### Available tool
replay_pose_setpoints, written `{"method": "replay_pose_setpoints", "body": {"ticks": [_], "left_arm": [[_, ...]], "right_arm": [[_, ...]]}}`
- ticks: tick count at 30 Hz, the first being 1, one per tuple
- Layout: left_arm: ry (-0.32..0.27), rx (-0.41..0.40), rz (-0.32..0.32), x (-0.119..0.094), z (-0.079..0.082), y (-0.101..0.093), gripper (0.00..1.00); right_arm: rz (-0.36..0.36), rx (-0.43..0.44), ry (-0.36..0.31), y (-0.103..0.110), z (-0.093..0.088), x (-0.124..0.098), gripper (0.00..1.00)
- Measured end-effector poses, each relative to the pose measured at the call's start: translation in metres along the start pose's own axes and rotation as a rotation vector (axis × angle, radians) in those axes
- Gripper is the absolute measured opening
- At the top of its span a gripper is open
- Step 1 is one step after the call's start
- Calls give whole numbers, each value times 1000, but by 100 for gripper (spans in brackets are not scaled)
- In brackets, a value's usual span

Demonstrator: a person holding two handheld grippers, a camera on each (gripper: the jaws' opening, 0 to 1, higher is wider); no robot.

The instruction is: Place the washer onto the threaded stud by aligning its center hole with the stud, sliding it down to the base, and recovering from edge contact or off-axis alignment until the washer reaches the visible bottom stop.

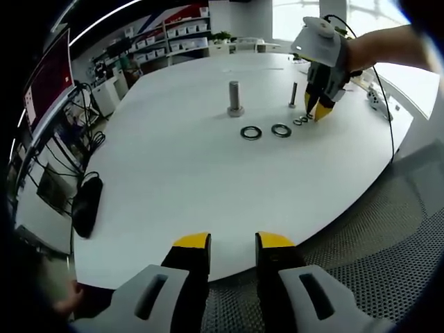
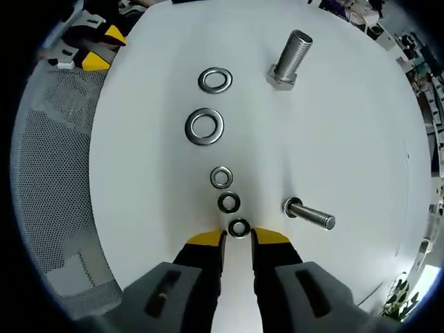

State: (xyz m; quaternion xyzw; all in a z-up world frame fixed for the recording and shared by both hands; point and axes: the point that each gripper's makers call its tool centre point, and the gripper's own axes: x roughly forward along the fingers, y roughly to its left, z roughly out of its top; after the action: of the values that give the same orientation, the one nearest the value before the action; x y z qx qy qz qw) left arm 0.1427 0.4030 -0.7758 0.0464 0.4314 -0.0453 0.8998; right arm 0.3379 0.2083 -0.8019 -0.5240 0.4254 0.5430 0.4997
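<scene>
The nearest small washer point(image 2: 238, 227) lies flat on the table point(image 2: 361, 152), just left of the thin stud point(image 2: 309, 214), right at the tips of the right gripper point(image 2: 238, 239), which is open around nothing. Thin, stiff, slick steel, so I'd pinch across its rim. Left gripper point(image 1: 232, 243) hangs open well back.

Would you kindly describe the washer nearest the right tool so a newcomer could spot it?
On the white table, five washers run in a line beside two upright studs. Follow it from the two large washers down through the small ones: the target small washer is last, lying just ahead of the right tool, near the thinner stud.
</scene>
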Motion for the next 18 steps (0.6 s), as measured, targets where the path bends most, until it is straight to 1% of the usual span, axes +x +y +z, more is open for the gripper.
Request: {"method": "replay_pose_setpoints", "body": {"ticks": [6, 9, 12, 14, 16, 18], "left_arm": [[3, 2, 2, 0, -1, 0, 23], [0, 2, 4, 0, 0, 1, 23], [-3, 6, 6, 0, 0, 1, 23], [-5, 7, 7, 0, 1, 1, 23], [-6, 7, 8, 0, 1, 2, 23], [-10, 5, 9, 0, 1, 2, 23]], "right_arm": [[0, -23, -6, 0, 0, 0, 18], [-2, -81, -11, 2, 1, 0, 18], [-4, -107, -13, 3, 1, 0, 17], [-2, -112, -18, 2, 2, 0, 17], [8, -88, -32, 1, 1, -1, 17], [13, -86, -42, 1, 1, -1, 17]]}}
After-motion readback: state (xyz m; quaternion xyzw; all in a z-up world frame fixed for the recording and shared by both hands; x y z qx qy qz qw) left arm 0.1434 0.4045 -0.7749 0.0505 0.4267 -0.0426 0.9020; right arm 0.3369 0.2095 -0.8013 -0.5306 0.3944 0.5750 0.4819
